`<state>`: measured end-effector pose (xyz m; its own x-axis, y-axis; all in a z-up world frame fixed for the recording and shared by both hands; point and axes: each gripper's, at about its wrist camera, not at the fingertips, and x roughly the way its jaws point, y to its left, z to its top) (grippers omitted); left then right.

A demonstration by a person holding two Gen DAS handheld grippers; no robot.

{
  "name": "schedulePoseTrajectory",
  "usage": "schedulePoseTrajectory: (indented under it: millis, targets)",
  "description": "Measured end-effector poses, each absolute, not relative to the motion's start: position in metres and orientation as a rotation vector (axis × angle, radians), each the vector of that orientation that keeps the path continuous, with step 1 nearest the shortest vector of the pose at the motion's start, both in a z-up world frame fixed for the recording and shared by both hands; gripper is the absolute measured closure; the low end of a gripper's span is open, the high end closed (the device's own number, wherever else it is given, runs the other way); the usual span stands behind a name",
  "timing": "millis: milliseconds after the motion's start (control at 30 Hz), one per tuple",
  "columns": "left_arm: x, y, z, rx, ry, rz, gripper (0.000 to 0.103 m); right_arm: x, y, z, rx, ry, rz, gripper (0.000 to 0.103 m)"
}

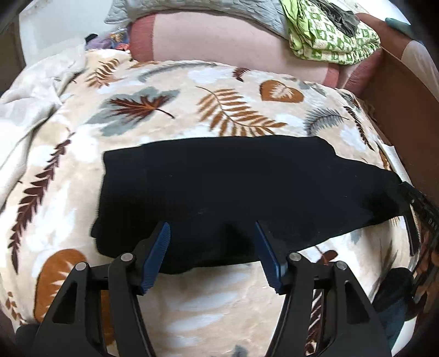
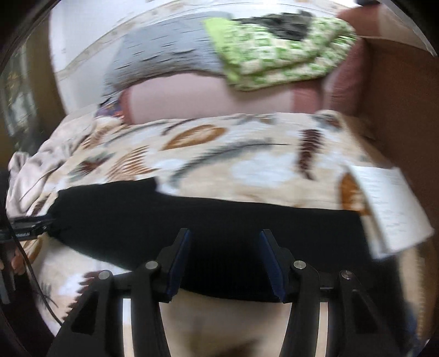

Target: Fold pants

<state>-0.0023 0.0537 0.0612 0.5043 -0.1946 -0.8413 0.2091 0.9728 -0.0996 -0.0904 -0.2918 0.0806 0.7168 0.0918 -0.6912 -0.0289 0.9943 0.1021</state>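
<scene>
The black pants [image 1: 241, 189] lie flat in a long band across the leaf-print blanket [image 1: 170, 90] on the bed. My left gripper [image 1: 211, 230] is open, its blue-padded fingers spread just above the pants' near edge. The other gripper shows at the pants' right end in the left wrist view [image 1: 414, 203]. In the right wrist view, which is blurred, the pants [image 2: 219, 233] run from left to right. My right gripper [image 2: 225, 239] is open over their near edge. The left gripper shows at the far left in the right wrist view [image 2: 27, 230].
A pink pillow [image 1: 219, 41] lies behind the blanket. A green patterned cloth [image 1: 334, 33] and a grey quilt [image 1: 175, 11] are piled on it. A brown bed frame [image 1: 400, 90] rises at the right. A white paper [image 2: 389, 208] lies on the blanket's right edge.
</scene>
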Motion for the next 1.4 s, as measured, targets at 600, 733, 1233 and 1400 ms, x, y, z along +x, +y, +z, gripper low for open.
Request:
schedulePoseTrajectory:
  millis: [600,733,1233,1400]
  targets:
    - [-0.009,0.083,0.037,0.002,1.003,-0.137,0.034,-0.076,-0.189,0.021,0.07,0.875,0.256,0.05]
    - [-0.012,0.087,0.042,-0.024,1.0,-0.138,0.033,-0.083,-0.195,0.029,0.06,0.869,0.258,0.051]
    - [0.002,0.095,0.05,-0.036,0.959,-0.07,0.033,-0.014,-0.194,0.051,0.097,0.812,0.172,0.042]
    - [0.007,0.096,0.04,-0.037,0.973,-0.061,0.033,-0.014,-0.19,0.032,0.102,0.862,0.168,0.042]
